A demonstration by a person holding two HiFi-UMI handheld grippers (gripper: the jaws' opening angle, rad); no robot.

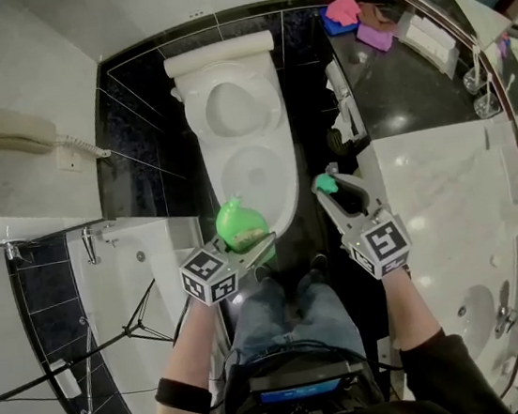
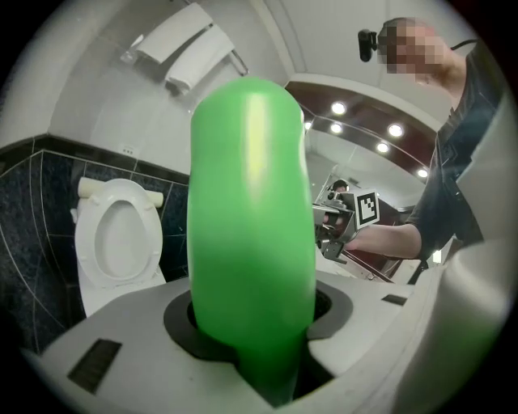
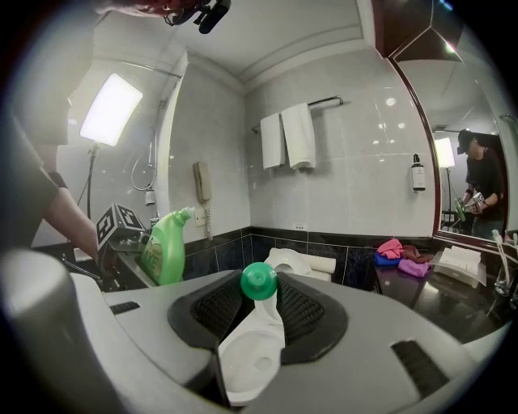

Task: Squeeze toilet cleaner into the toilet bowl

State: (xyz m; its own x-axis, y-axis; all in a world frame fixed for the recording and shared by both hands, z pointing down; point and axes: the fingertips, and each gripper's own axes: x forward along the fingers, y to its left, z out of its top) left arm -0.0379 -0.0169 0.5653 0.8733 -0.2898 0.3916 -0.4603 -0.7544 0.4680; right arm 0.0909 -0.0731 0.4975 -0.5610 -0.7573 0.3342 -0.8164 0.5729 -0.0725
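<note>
The left gripper's [image 1: 245, 244] jaws are clamped on the green cleaner bottle [image 1: 239, 223] over the front of the toilet bowl [image 1: 282, 165], the right gripper's [image 1: 329, 188] jaws pinch its cap [image 1: 324, 183] aside, so I'd tip the nozzle inside the rim before squeezing gently.

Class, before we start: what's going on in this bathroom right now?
A person stands in front of the open toilet bowl with a gripper in each hand. The left hand-held gripper is clamped on a green cleaner bottle. The right hand-held gripper pinches a green cap, apparently the bottle's, already off. Both are near the bowl's front edge, and no squeezed-out cleaner is visible yet.
</note>
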